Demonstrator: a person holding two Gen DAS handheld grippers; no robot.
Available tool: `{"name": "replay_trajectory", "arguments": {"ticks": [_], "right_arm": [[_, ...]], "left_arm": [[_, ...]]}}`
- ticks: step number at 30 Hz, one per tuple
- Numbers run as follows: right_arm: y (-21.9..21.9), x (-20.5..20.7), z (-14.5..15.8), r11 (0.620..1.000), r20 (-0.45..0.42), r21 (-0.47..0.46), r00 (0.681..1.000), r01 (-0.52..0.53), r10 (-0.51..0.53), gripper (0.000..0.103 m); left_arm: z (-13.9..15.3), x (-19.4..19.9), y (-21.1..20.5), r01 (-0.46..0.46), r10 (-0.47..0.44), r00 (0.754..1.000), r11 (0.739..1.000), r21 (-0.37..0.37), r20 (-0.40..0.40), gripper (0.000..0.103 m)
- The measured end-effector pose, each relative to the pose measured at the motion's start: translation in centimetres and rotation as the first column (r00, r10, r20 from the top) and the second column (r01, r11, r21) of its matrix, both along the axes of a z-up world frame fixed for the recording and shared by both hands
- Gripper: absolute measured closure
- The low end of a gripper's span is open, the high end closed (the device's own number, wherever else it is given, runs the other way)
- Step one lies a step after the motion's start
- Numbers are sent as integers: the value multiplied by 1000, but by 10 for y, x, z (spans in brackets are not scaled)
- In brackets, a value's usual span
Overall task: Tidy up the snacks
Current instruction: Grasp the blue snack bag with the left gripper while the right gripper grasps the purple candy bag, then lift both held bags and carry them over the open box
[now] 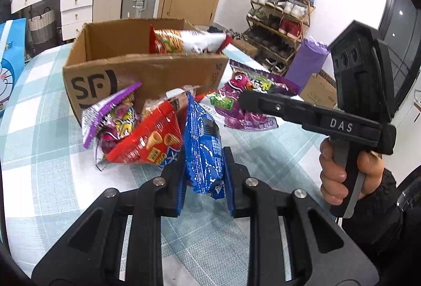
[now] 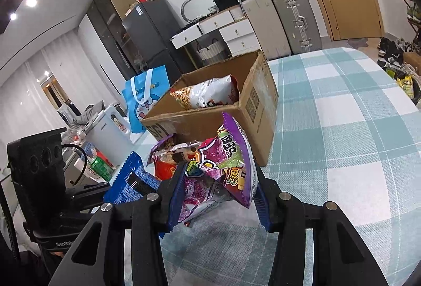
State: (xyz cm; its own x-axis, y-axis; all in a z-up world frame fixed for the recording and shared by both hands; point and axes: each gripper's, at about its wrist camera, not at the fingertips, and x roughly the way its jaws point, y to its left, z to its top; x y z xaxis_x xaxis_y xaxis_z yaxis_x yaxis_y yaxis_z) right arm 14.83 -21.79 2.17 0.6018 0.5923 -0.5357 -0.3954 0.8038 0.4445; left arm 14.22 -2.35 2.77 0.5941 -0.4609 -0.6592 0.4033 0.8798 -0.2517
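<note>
My left gripper [image 1: 206,175] is shut on a blue snack bag [image 1: 202,149], held upright just above the checked table. A red snack bag [image 1: 147,144] and a purple candy bag [image 1: 113,117] lean against the open cardboard box [image 1: 105,75], which holds a red-and-white noodle bag [image 1: 184,40]. My right gripper [image 2: 218,194] is shut on a second purple candy bag [image 2: 223,167], lifted in front of the box [image 2: 260,102]. From the left wrist view the right gripper [image 1: 244,99] lies over that purple bag [image 1: 252,91]. The blue bag also shows in the right wrist view [image 2: 129,180].
The table [image 2: 342,128] has a teal and white checked cloth. A blue cartoon gift bag [image 2: 147,99] stands behind the box. A green can [image 2: 101,167] and a white appliance [image 2: 108,128] are at the left. Suitcases, drawers and a shoe rack [image 1: 281,20] line the room.
</note>
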Motion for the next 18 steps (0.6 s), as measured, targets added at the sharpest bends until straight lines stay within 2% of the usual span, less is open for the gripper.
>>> {"name": "replay_trajectory", "arguments": {"ticks": [18], "right_arm": [[-14,-6,31,997,73,41,995,65,-68,56]], "left_arm": [[63,-15,58,-114,118,989,992,-47,89,82]]}}
